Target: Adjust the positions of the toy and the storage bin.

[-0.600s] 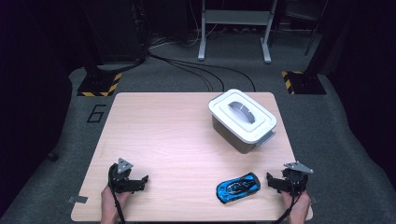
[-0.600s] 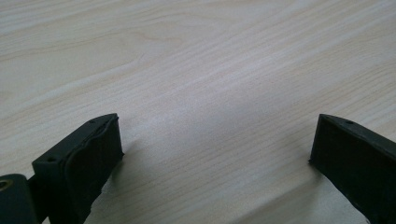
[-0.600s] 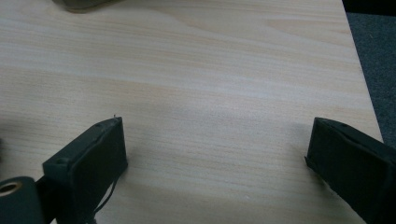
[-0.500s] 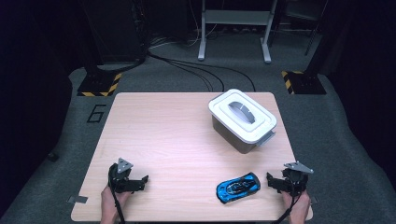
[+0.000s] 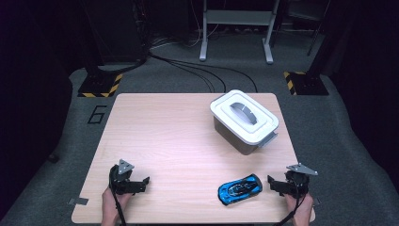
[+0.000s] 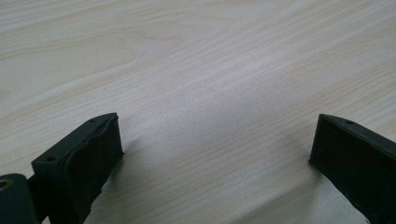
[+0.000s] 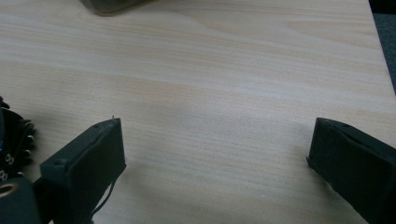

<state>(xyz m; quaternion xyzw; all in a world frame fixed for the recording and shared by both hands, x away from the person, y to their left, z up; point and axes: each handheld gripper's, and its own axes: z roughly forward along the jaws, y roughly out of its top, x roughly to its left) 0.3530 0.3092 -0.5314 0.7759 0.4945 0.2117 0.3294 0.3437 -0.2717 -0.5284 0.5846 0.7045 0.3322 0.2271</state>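
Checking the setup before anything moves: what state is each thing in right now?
left claw: open, nothing between its jaws, low over the table.
right claw: open, empty, beside the car.
blue toy car: on its wheels, lying on the table, untouched.
white box: lid on, handle folded flat.

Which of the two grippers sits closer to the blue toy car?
The right gripper, at the table's near right corner, just right of the blue toy car. The left gripper rests open at the near left, with a wide stretch of bare table between.
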